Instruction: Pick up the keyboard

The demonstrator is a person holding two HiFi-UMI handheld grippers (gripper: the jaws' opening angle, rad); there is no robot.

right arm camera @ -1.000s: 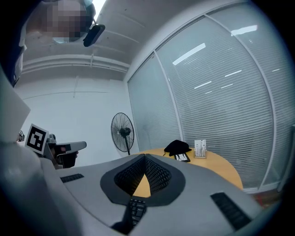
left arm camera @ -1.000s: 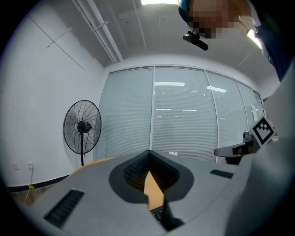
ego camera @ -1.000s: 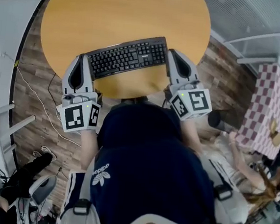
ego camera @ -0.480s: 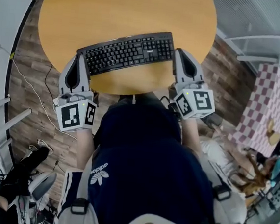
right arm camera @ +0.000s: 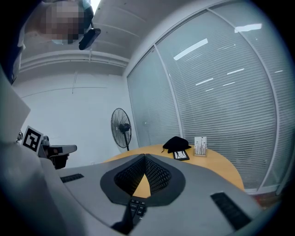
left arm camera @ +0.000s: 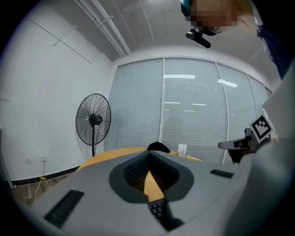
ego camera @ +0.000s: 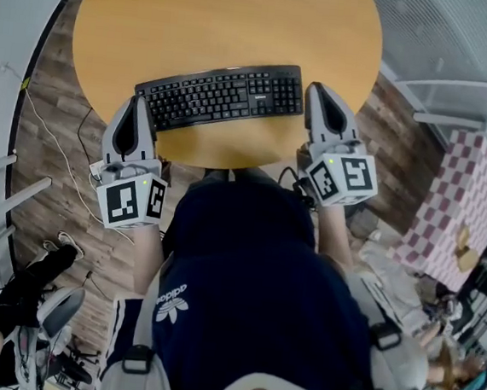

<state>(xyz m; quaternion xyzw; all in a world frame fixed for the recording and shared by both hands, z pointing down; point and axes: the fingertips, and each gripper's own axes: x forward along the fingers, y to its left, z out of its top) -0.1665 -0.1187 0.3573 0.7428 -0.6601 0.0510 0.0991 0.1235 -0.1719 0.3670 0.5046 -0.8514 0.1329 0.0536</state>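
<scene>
A black keyboard (ego camera: 220, 96) lies flat near the front edge of the round wooden table (ego camera: 226, 17). My left gripper (ego camera: 136, 100) sits at the keyboard's left end, jaws shut with nothing between them. My right gripper (ego camera: 315, 87) sits just off its right end, also shut and empty. Whether either tip touches the keyboard I cannot tell. In the left gripper view the closed jaws (left arm camera: 150, 154) fill the lower frame, with a few keys of the keyboard (left arm camera: 158, 209) showing below them. The right gripper view shows the same: closed jaws (right arm camera: 144, 156) above keys of the keyboard (right arm camera: 136, 206).
A black cloth bundle (right arm camera: 176, 143), a dark flat item (right arm camera: 181, 155) and a small white card (right arm camera: 200, 145) rest at the table's far side. A standing fan (left arm camera: 93, 120) is by the glass wall. A cable (ego camera: 55, 150) runs across the wooden floor at the left.
Both grippers have shifted a little beside the keyboard's ends, the left one sinking slightly. The keyboard stays flat on the table. Both jaws remain shut.
</scene>
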